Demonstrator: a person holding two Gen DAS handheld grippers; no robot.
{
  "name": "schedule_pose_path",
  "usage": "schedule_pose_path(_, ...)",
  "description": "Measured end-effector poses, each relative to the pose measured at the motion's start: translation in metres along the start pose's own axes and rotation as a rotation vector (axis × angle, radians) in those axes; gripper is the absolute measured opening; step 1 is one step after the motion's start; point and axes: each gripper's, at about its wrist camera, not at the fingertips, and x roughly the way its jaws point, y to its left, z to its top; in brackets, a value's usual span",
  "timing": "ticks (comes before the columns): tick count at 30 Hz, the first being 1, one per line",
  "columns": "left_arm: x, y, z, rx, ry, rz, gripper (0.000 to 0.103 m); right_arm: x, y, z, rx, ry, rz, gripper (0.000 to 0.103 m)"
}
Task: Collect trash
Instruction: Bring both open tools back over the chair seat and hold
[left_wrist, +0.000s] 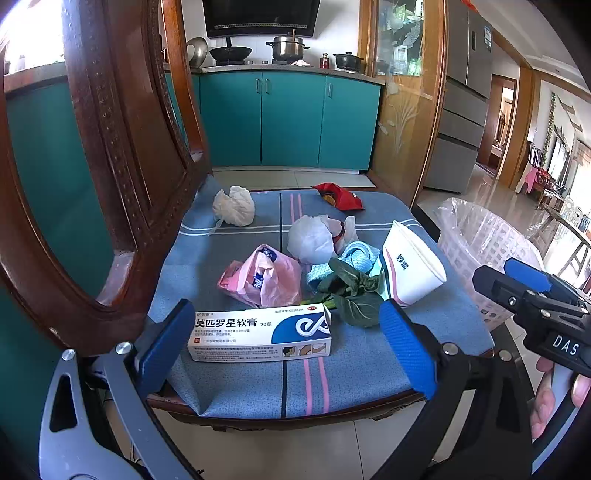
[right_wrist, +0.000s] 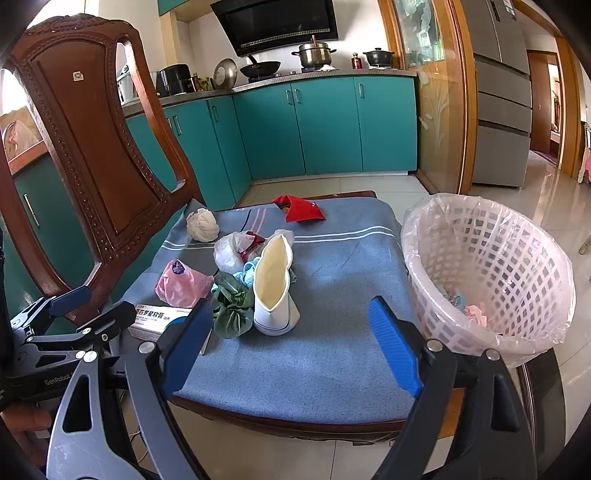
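Cushioned chair seat (left_wrist: 258, 387); ointment box (left_wrist: 260, 332), pink bag (left_wrist: 266, 277), paper cup (left_wrist: 413, 266)

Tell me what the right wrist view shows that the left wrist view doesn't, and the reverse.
Only the right wrist view looks into the trash basket, showing scraps already at the bottom, and into the open mouth of the white paper cup. Only the left wrist view shows the full printed face of the ointment box. Both show the pink bag, green leaves, red wrapper and both open grippers.
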Motion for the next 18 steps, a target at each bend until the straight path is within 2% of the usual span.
schedule_pose_path(9,0.006,0.001,0.001,-0.015,0.019,0.006,0.099,0.003,0.003,0.001,-0.008,0.017,0.012,0.085)
schedule_pose_path(12,0.019,0.01,0.008,-0.076,0.059,-0.006,0.099,0.008,-0.001,0.008,-0.003,0.022,0.023,0.085)
schedule_pose_path(15,0.031,0.02,0.028,-0.128,0.08,-0.045,0.099,0.019,-0.001,0.033,-0.043,0.05,0.045,0.084)
schedule_pose_path(18,0.047,0.022,0.066,-0.123,0.062,-0.009,0.099,0.04,0.0,0.07,-0.116,0.071,0.045,0.084)
